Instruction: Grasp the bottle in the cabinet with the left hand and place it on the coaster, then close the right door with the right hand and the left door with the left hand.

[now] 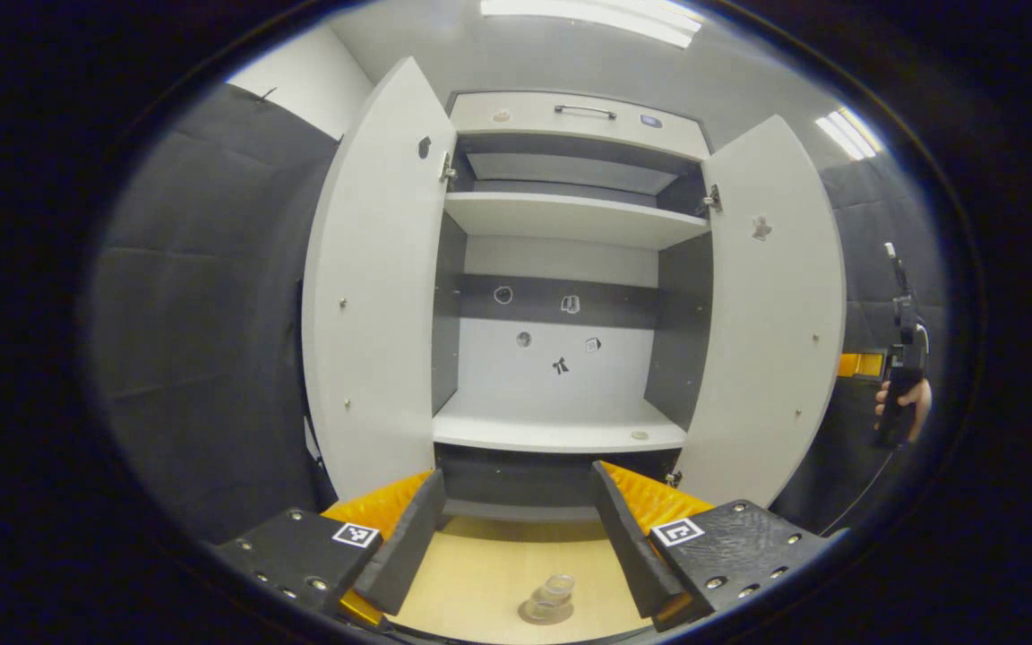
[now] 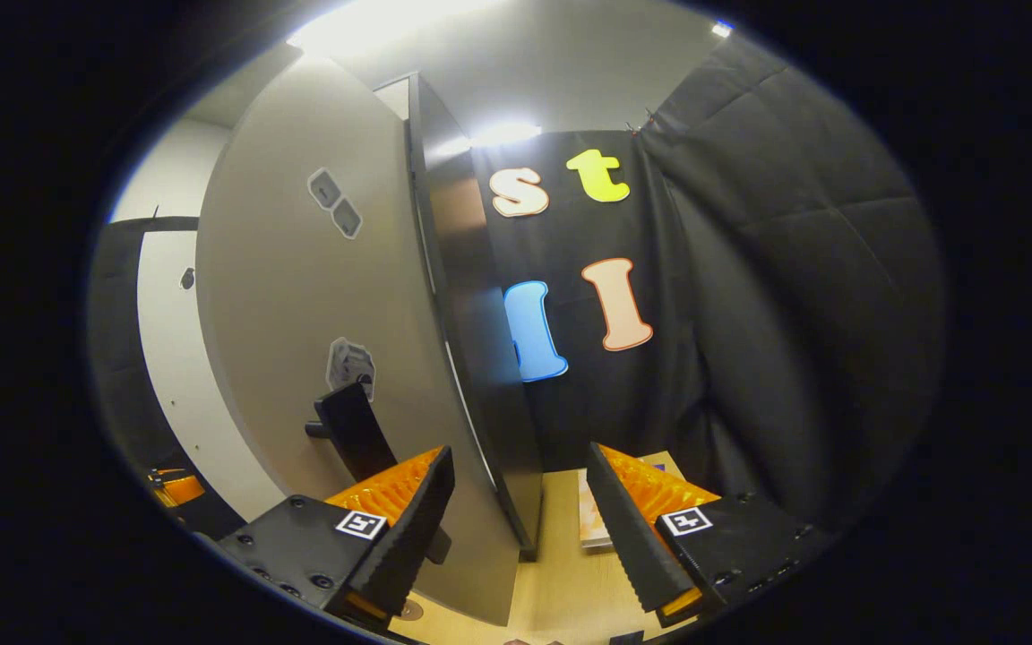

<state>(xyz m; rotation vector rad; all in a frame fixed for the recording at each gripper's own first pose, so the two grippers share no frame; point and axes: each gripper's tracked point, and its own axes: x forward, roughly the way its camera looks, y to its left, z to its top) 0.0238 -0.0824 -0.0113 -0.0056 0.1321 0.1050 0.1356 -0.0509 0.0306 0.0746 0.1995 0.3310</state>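
A small clear bottle (image 1: 557, 589) stands on a round coaster (image 1: 541, 614) on the wooden tabletop, low in the left gripper view, just below and between my fingers. My left gripper (image 1: 516, 546) is open and holds nothing; it faces the white cabinet (image 1: 570, 121), whose left door (image 1: 373, 296) and right door (image 1: 771, 313) both stand wide open. Beyond the right door, a hand holds the right gripper (image 1: 901, 358). In the right gripper view my right gripper (image 2: 516, 537) is open close to the right door's outer face (image 2: 301, 305), with its black handle (image 2: 350, 430) just above one finger.
The cabinet's shelves (image 1: 561, 434) are bare, with small stickers on the back panel. The cabinet's dark side panel (image 2: 471, 358) runs back from the door's hinge edge. A flat book-like thing (image 2: 589, 520) lies on the table (image 2: 561, 573) by the black cloth wall.
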